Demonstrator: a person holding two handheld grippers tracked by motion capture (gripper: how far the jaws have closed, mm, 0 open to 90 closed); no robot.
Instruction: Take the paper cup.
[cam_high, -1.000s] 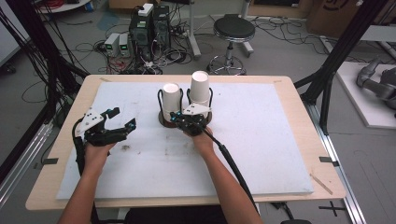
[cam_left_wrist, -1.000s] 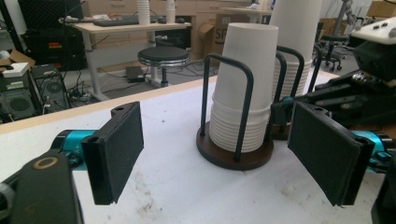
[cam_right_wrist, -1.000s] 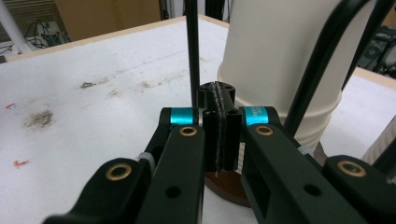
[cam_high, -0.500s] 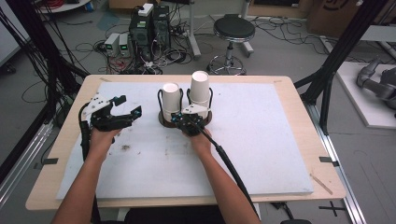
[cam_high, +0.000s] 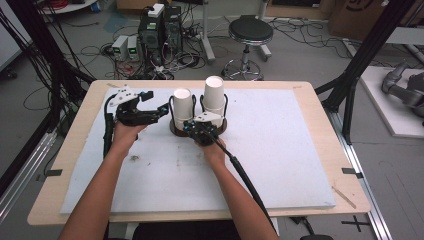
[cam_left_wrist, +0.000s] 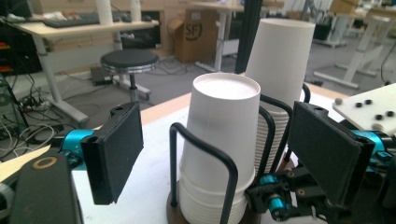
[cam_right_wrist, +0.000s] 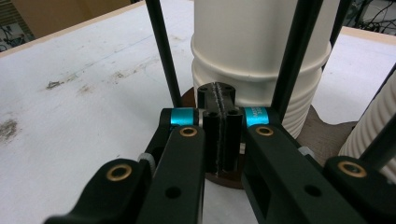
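Two stacks of upside-down white paper cups stand in a black wire holder on a round brown base. The left stack is shorter than the right stack. My left gripper is open just left of the holder. In the left gripper view its jaws flank the left stack without touching it, and the taller stack stands behind. My right gripper is shut at the holder's near side. In the right gripper view its closed tips sit low over the brown base, in front of a cup stack.
The holder stands on a white mat covering a wooden table. On the floor beyond the table's far edge are a black stool, computer boxes and cables. Black frame posts rise at both sides.
My left gripper has moved away from me and to the right, up to the left cup stack, still open. The right gripper and the holder have stayed put.
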